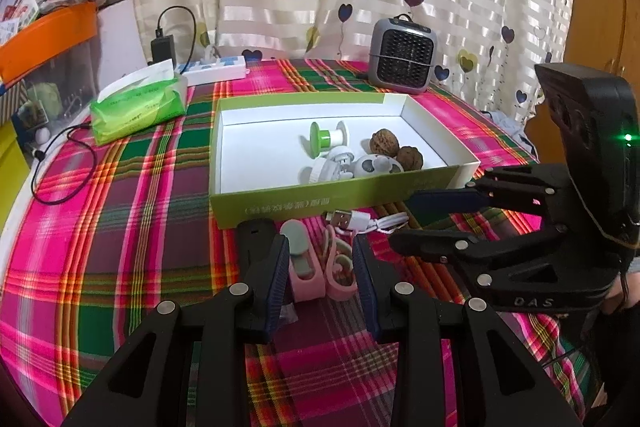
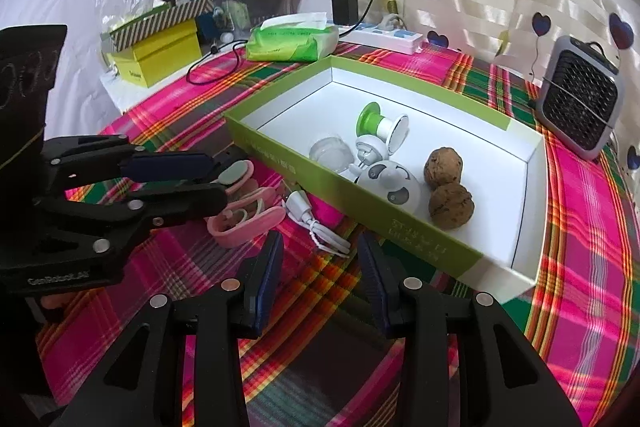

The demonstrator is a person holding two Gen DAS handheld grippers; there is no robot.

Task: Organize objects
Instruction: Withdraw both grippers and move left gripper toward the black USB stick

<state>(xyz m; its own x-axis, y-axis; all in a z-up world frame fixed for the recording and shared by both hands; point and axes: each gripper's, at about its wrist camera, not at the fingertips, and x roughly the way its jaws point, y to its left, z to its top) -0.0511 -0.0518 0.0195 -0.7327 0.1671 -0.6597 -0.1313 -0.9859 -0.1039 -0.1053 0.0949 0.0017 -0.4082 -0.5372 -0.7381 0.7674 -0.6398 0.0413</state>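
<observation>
the left wrist view sits low and close over the near edge of the plaid table (image 1: 120, 227), facing the curtain along the far edge, with the green box (image 1: 280, 201) ahead. the right wrist view looks from the near right corner toward the far left corner. both share the box (image 2: 360, 203) and the opposite gripper.
</observation>
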